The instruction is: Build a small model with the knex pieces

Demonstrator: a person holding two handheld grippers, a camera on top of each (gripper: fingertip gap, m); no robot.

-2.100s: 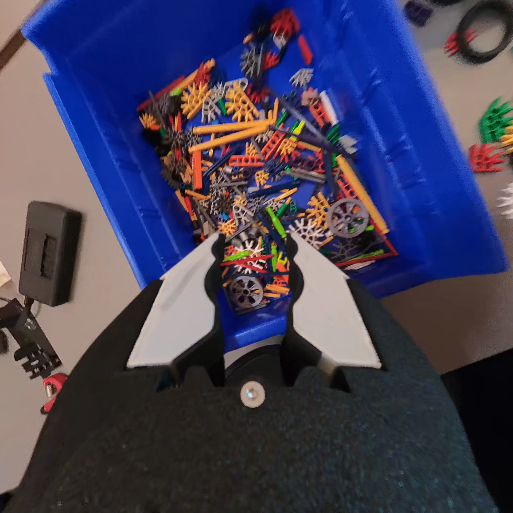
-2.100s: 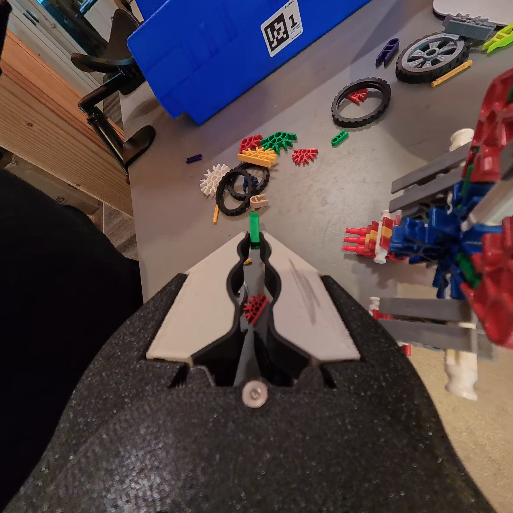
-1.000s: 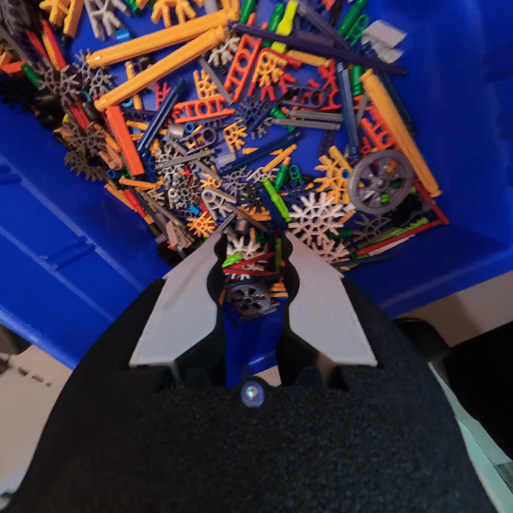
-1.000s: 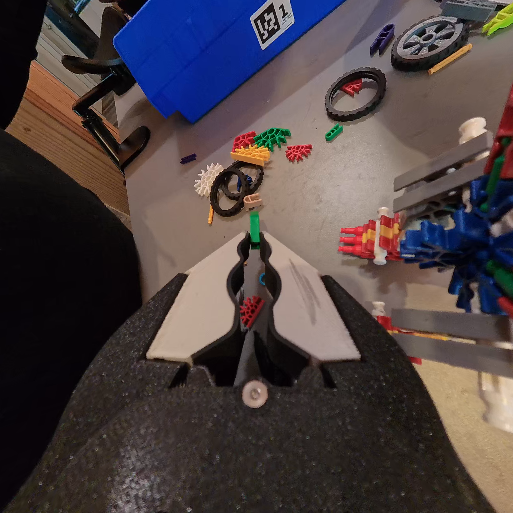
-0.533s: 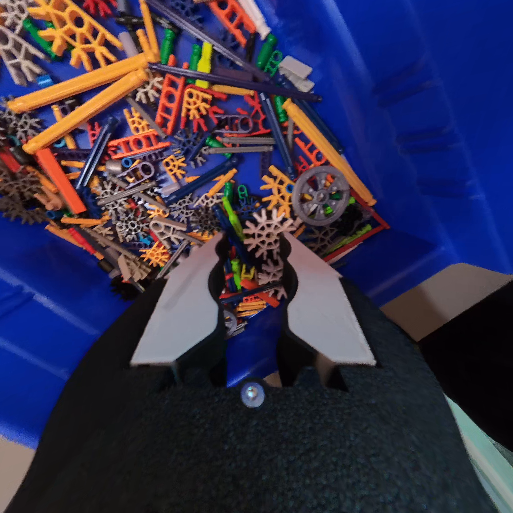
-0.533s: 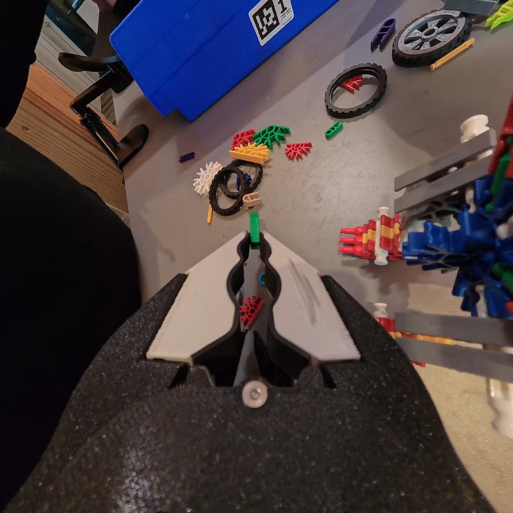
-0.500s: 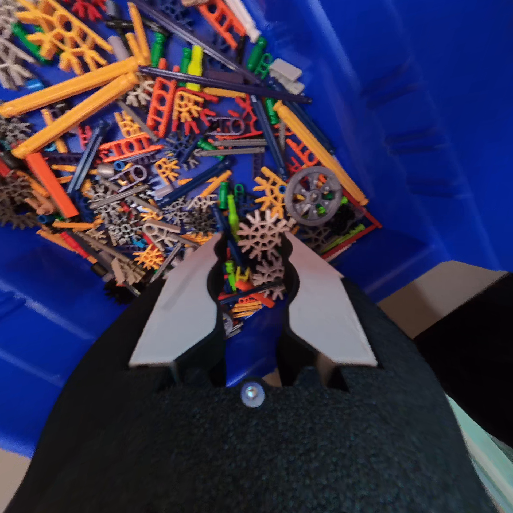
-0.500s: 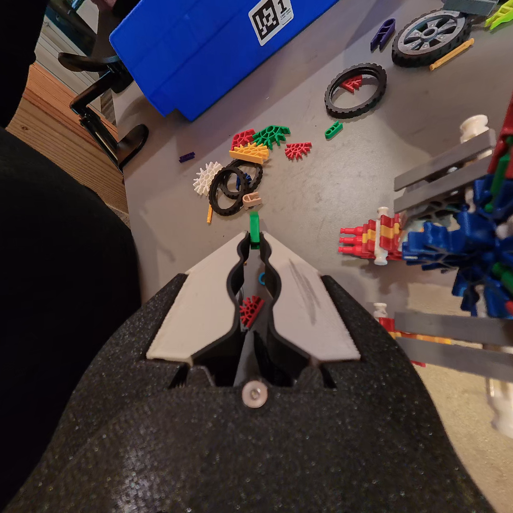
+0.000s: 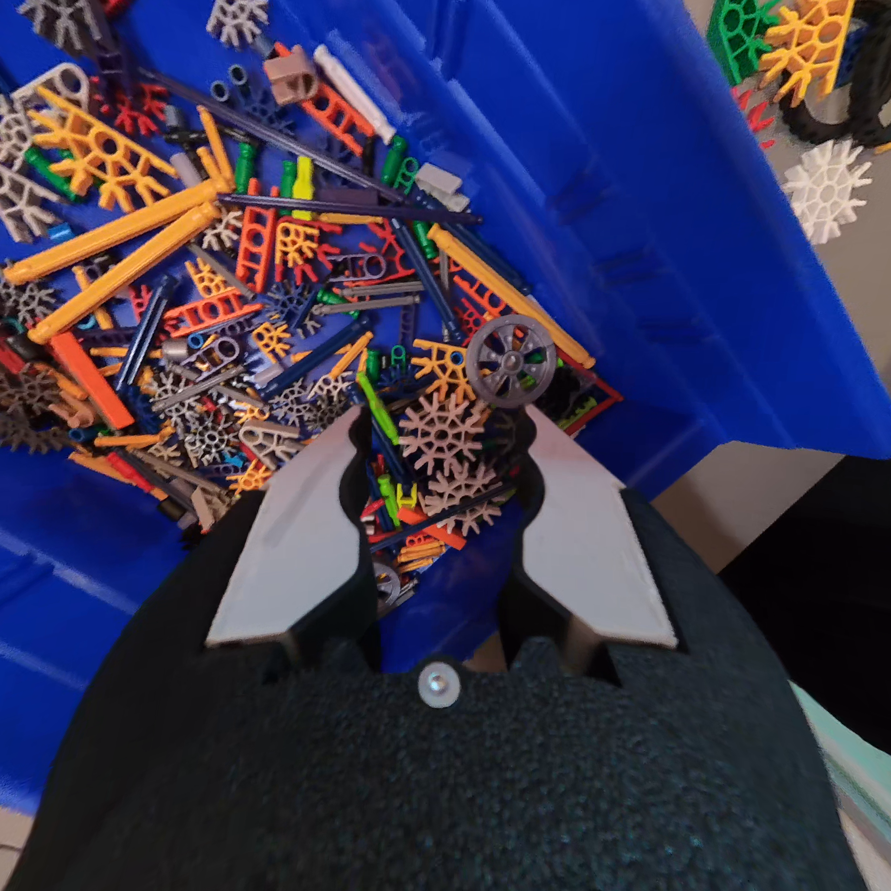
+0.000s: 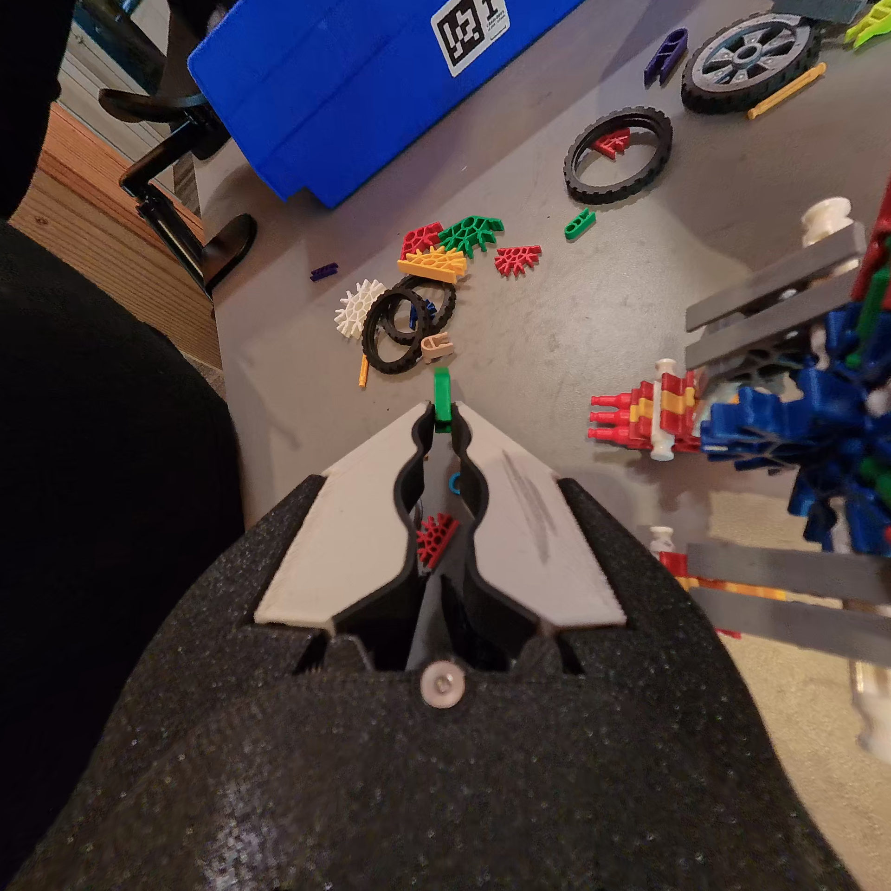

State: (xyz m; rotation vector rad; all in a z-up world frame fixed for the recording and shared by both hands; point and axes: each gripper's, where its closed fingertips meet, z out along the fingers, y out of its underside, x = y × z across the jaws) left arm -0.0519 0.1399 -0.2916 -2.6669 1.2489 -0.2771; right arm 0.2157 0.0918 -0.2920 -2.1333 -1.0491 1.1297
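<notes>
In the left wrist view my left gripper (image 9: 443, 414) is open inside a blue bin (image 9: 602, 159) full of loose plastic construction pieces. A tan snowflake connector (image 9: 439, 434) lies between its fingertips, a second one (image 9: 460, 496) just behind it. A grey spoked wheel (image 9: 511, 360) lies just beyond the right fingertip. In the right wrist view my right gripper (image 10: 442, 407) is shut on a small green rod piece (image 10: 441, 393) that sticks out past the tips, above the grey table (image 10: 554, 328). A red fan connector (image 10: 434, 537) shows on the table between the fingers.
On the table lie black tyres (image 10: 405, 328), a white snowflake connector (image 10: 357, 306), red, green and yellow connectors (image 10: 451, 246), a larger tyre (image 10: 617, 154) and a wheel (image 10: 747, 60). A blue, red and grey built model (image 10: 795, 434) stands at right. The blue bin (image 10: 347, 87) stands at the back. The wheel (image 10: 747, 60) lies around 20 cm away from my right fingertips.
My left gripper has gone down into the bin and slid right, and its jaws have opened wider around the tan snowflake connector. My right gripper keeps hold of the green piece, almost still.
</notes>
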